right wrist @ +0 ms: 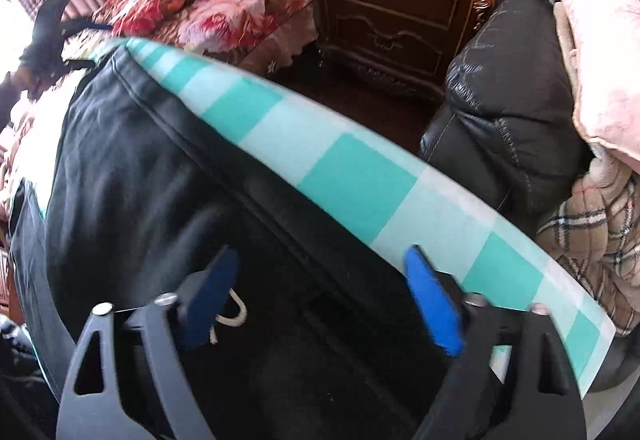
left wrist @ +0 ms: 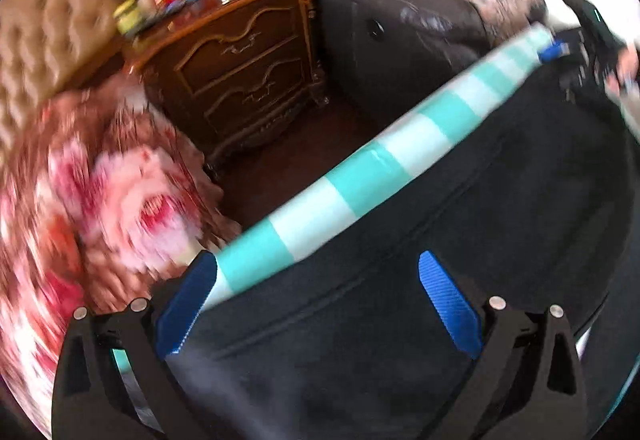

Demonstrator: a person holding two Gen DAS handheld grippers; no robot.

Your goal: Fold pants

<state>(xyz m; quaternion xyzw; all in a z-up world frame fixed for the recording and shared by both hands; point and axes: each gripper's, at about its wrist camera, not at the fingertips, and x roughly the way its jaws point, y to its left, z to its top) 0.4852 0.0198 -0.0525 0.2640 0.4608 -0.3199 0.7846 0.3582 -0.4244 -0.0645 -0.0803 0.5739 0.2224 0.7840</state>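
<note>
Both grippers, left and right, hang released over the pants, apparently positioned to grasp. The checked table edge runs 10 to 4 o'clock.

The left gripper is a black plastic frame with two flat linkage arms on each side, each arm cut with a triangular slot and pinned by round silver screws. Its fingers are bright blue with a fine ribbed texture — short, flat and angled.

The right gripper is the same build: black slotted arms, silver pivot screws, blue finger pads on black mounts. In the left wrist view its distant black body bears a thin teal mark — details there are blurred.
</note>
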